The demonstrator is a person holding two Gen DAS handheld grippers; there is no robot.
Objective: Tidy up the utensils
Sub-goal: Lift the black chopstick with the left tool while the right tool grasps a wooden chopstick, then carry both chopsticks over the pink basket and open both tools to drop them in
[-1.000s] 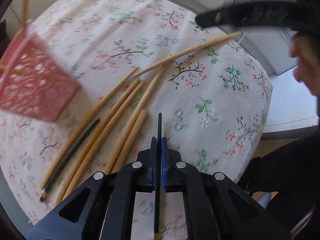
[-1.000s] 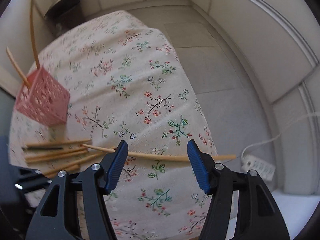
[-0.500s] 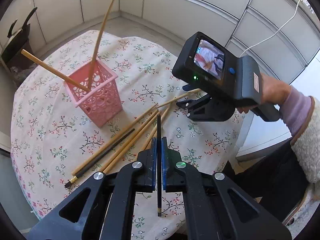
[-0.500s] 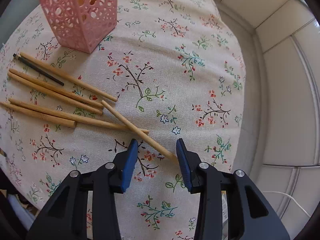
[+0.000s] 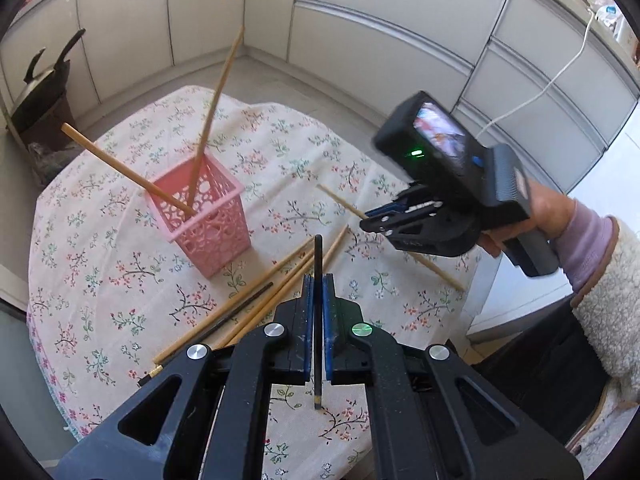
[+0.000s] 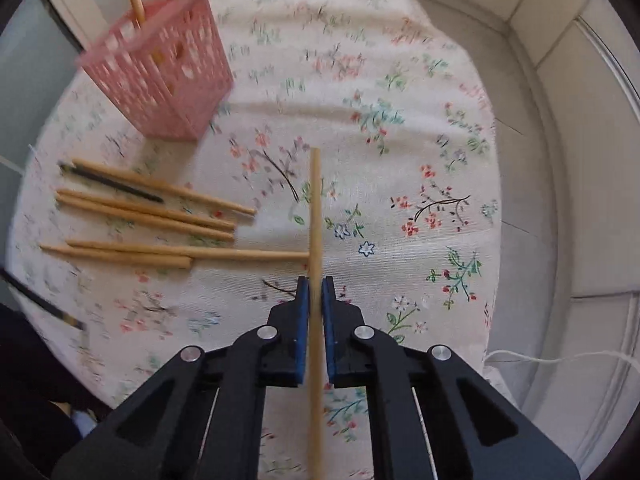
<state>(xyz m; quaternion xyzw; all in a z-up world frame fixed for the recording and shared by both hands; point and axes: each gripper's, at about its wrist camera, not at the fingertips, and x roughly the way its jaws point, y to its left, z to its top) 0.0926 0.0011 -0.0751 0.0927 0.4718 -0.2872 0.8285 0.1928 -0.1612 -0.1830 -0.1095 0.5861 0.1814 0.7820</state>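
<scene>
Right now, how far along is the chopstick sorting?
Done: two wooden chopsticks stand in the pink basket. In hand: the left gripper holds a black chopstick; the right gripper holds a wooden chopstick. Left: five wooden chopsticks and a second black chopstick on the tablecloth.

Round desk under a floral cloth. Far left, dark pot on a stand. Far right, white cable running across pale cabinet panels.
</scene>
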